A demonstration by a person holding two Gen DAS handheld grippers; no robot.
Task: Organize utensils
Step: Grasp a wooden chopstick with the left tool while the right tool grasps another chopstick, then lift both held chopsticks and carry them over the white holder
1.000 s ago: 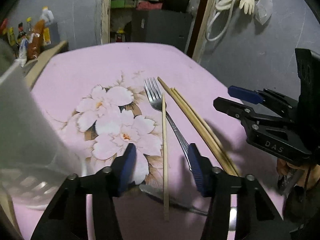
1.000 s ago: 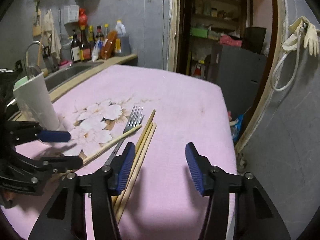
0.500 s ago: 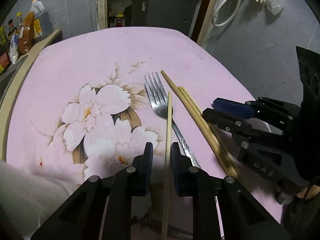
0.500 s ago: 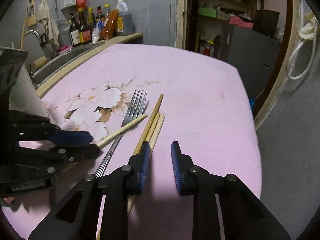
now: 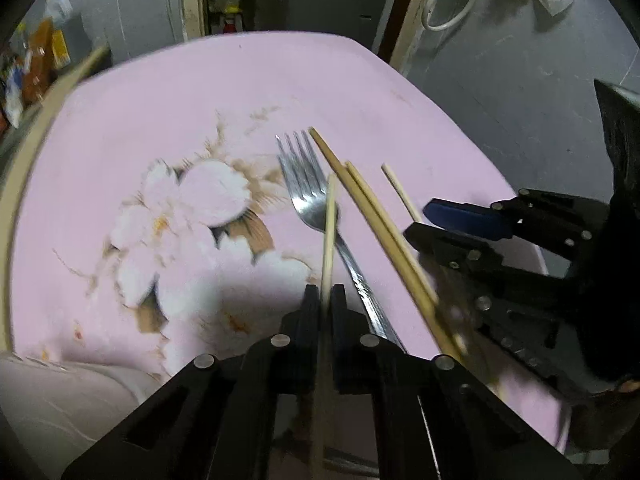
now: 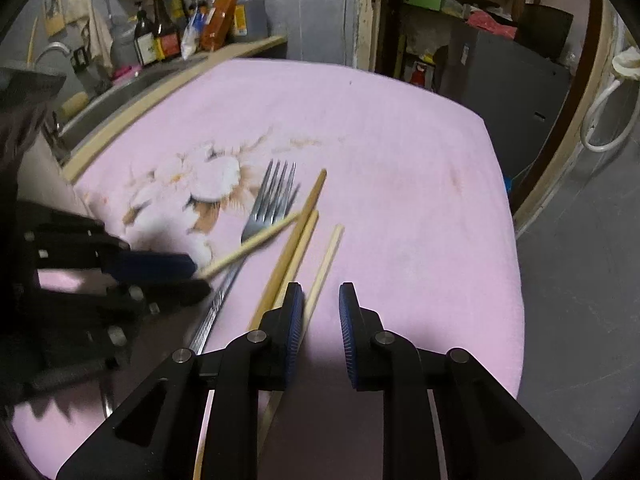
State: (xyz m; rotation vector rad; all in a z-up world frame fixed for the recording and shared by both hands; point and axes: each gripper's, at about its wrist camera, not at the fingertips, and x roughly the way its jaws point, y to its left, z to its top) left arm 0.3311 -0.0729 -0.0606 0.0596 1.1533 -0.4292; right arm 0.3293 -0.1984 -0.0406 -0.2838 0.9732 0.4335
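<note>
Left wrist view: left gripper (image 5: 325, 294) is clamped on a single pale chopstick (image 5: 329, 236), jaws nearly touching with only the stick between them. The stick runs toward 12 o'clock and its tip crosses the head of the steel fork (image 5: 308, 188). Fork lies on the pink floral tablecloth (image 5: 200, 120), tines toward 12. Just at 3 o'clock of the fork, a pair of darker chopsticks (image 5: 376, 220) lies side by side, slanted toward 11. A fourth, lighter chopstick (image 5: 400, 192) sits a little further toward 3, running under the right gripper (image 5: 444, 220), which comes in from 3 o'clock. This view alone shows a white basket-like container (image 5: 60, 392) at 8 o'clock, blurred.

Right wrist view: only here do you see the gap of the right gripper (image 6: 320, 304). Jaws are narrow and closing, not yet pressing. The lighter chopstick (image 6: 326, 264) runs along the inner face of the left pad; cannot tell whether it touches. The darker pair (image 6: 294, 240) passes outside that finger, at 10 o'clock. Left gripper (image 6: 176, 276) enters from 9, holding the pale stick (image 6: 252, 246) across the fork (image 6: 268, 208). Only this view shows the sauce bottles (image 6: 168, 36) and sink (image 6: 100, 96) at 10 to 11 o'clock, beyond the tablecloth (image 6: 400, 180).
</note>
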